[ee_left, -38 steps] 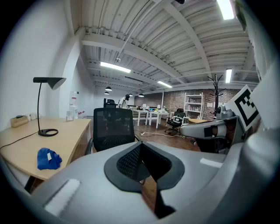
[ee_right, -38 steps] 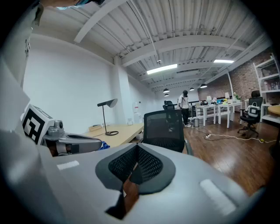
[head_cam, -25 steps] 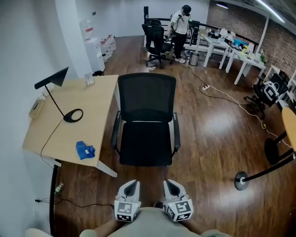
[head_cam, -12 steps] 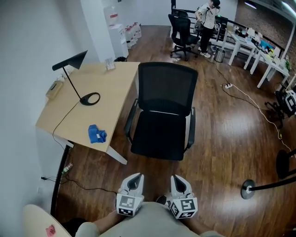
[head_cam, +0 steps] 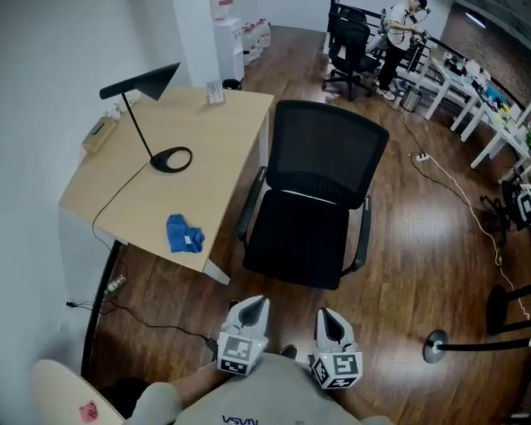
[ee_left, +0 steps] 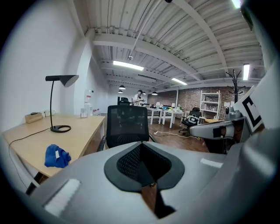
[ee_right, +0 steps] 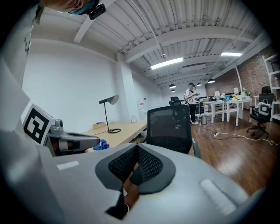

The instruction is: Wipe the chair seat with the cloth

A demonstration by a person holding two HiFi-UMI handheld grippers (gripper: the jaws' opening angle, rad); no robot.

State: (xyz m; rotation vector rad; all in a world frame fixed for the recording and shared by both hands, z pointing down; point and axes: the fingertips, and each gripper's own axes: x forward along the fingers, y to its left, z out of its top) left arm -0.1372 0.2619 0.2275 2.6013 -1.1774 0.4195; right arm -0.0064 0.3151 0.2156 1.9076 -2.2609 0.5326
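A black office chair stands pushed up beside a wooden desk, its dark seat (head_cam: 297, 246) bare and its mesh back (head_cam: 328, 151) upright. The blue cloth (head_cam: 184, 233) lies crumpled near the desk's front edge, left of the chair. Both grippers hang close to the person's body, well short of the chair. The left gripper (head_cam: 256, 305) is shut and empty, with the cloth (ee_left: 57, 156) ahead to its left and the chair (ee_left: 127, 127) straight ahead. The right gripper (head_cam: 326, 316) is shut and empty too, and faces the chair (ee_right: 169, 124).
A black desk lamp (head_cam: 170, 158) with a trailing cord stands on the desk (head_cam: 224, 133). A round stand base (head_cam: 434, 346) sits on the wood floor at right. More desks, chairs and a person (head_cam: 400, 21) are far behind.
The head view has swung, so the desk and chair now sit further right and larger in frame. Both grippers have travelled along with the body, still shut and empty.
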